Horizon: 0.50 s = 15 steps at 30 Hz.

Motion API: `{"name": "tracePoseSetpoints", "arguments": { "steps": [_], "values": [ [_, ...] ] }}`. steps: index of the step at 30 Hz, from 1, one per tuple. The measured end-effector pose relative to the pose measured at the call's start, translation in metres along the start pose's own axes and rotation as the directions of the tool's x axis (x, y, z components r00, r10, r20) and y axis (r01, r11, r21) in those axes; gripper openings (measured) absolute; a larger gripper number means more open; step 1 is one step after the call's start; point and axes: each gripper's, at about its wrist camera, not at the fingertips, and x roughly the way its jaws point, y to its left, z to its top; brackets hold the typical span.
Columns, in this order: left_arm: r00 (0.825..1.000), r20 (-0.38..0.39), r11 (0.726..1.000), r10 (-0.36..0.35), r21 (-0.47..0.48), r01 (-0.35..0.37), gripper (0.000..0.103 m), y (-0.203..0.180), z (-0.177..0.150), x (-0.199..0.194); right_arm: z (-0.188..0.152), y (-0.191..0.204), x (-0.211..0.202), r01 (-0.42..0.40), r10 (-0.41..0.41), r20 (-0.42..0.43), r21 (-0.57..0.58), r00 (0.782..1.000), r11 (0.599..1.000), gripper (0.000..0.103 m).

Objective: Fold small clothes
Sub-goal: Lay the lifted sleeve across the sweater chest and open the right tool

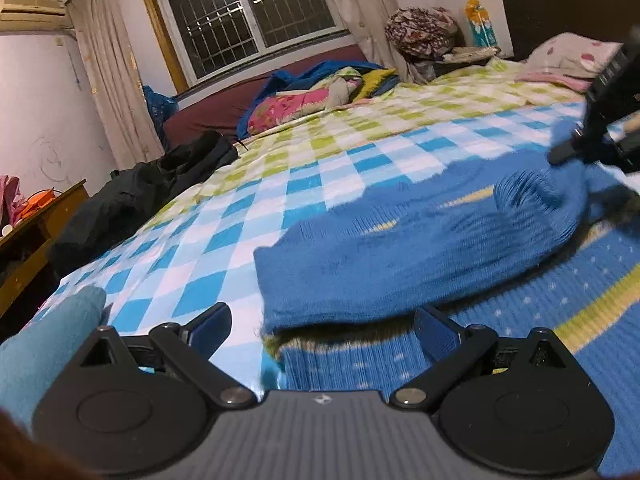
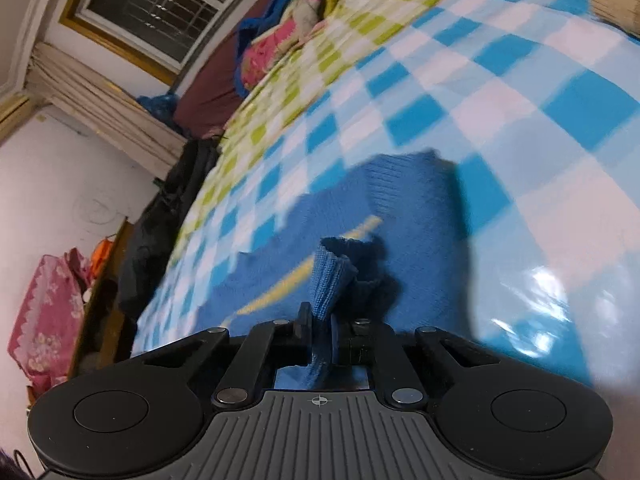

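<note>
A small blue knit sweater (image 1: 400,256) with yellow stripes lies on the checked bed cover (image 1: 280,184), one part folded over the rest. My left gripper (image 1: 320,326) is open and empty, low over the sweater's near edge. My right gripper (image 2: 320,324) is shut on a ribbed blue cuff (image 2: 332,276) of the sweater (image 2: 360,216) and holds it above the garment. The right gripper also shows in the left wrist view (image 1: 600,128) at the far right, above the sweater.
A black garment (image 1: 136,196) lies on the bed's left edge. Pink and blue bedding (image 1: 312,92) is heaped near the window. A pillow (image 1: 572,56) lies at the far right. A wooden cabinet (image 1: 36,228) stands left of the bed.
</note>
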Motion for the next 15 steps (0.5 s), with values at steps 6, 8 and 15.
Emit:
{"name": "tracePoseSetpoints", "arguments": {
  "steps": [6, 8, 15],
  "values": [
    [0.998, 0.054, 0.996, 0.014, -0.087, -0.009, 0.103, 0.016, 0.009, -0.005, 0.018, 0.046, -0.025, -0.163, 0.173, 0.141, -0.085, 0.975, 0.983, 0.009],
    [0.999, 0.05, 0.994, 0.017, -0.106, -0.011, 0.103, 0.017, 0.006, -0.001, 0.012, 0.046, -0.041, -0.183, 0.206, 0.205, -0.128, 0.957, 0.975, 0.009],
    [0.999, -0.034, 0.999, -0.001, -0.049, 0.0, 0.103, 0.01, -0.012, 0.009, -0.014, -0.021, -0.014, 0.052, -0.051, 0.081, -0.006, 0.995, 0.999, 0.013]
  ]
}}
